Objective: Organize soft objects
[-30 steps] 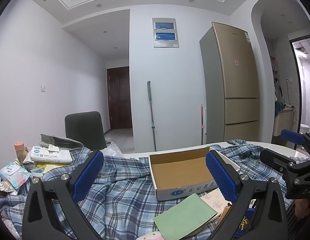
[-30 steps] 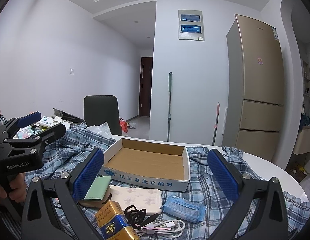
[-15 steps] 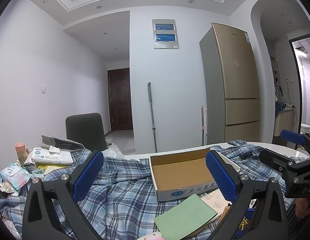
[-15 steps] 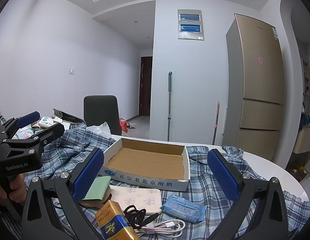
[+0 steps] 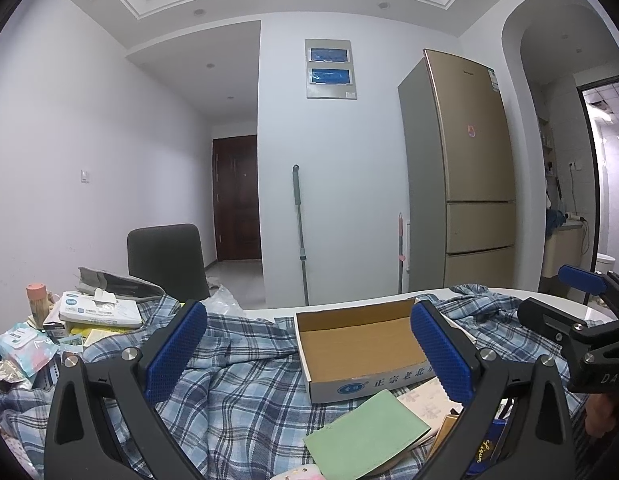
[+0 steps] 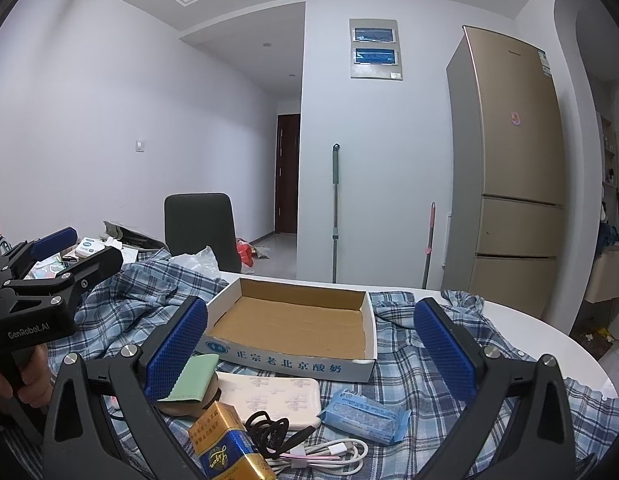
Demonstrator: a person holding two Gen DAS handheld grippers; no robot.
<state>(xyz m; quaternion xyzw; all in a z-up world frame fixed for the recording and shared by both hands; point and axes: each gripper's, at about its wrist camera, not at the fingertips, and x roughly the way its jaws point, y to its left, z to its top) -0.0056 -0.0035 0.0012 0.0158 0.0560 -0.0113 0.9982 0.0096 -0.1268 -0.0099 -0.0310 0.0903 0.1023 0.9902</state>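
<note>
An empty cardboard tray box sits on a blue plaid cloth covering the table. In front of it lie a green-covered notebook, a white patterned pouch, a blue tissue pack, a gold and blue carton and coiled cables. My left gripper is open above the cloth, nothing between its fingers. My right gripper is open too, framing the box. Each gripper shows in the other's view, the left gripper and the right gripper.
At the far left stand tissue packs, a wet-wipe pack and a small bottle. A dark chair is behind the table, a mop leans on the wall, and a gold fridge stands at right.
The left wrist view has tilted slightly upward. Both grippers stay open and nothing on the table has moved.
</note>
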